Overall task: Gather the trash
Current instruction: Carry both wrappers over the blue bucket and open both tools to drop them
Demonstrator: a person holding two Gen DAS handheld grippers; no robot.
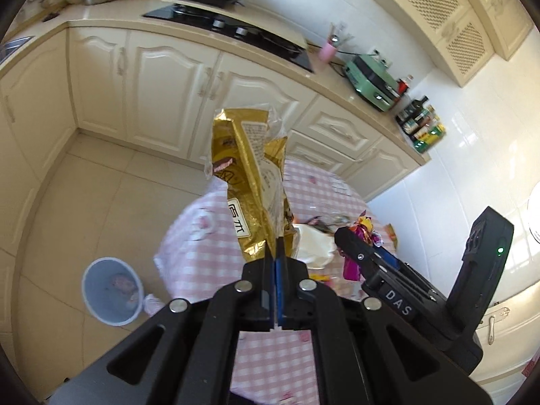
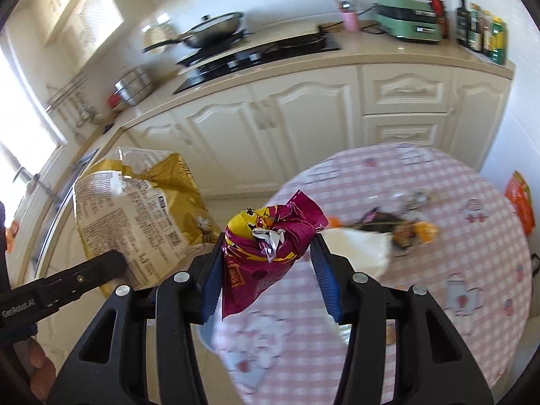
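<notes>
1. Gold foil snack bag [image 1: 251,182]: clamped at its lower end between the closed blue pads of the left hand-held gripper [image 1: 276,253]; the bag stands upward from the pads, held in the air over the edge of the surface [image 1: 209,246].
2. Crumpled magenta-and-yellow wrapper [image 2: 270,246]: pinched between the blue pads of the right hand-held gripper [image 2: 270,263], which sit apart at the width of the wrapper; it is held above the surface [image 2: 455,236].
3. The surface is a round table under a pink-and-white checked cloth. A white plastic bag [image 2: 357,246] lies on it just beyond the right hand-held gripper, with a cluster of dark and orange wrappers [image 2: 405,226] touching its far side.
4. A light blue waste bin [image 1: 113,290] stands on the tiled floor beside the surface, below and left of the gold bag; some waste lies inside it.
5. Far background: cream cabinets, a black hob with a steel wok [image 2: 216,28], a green appliance [image 2: 410,22].
</notes>
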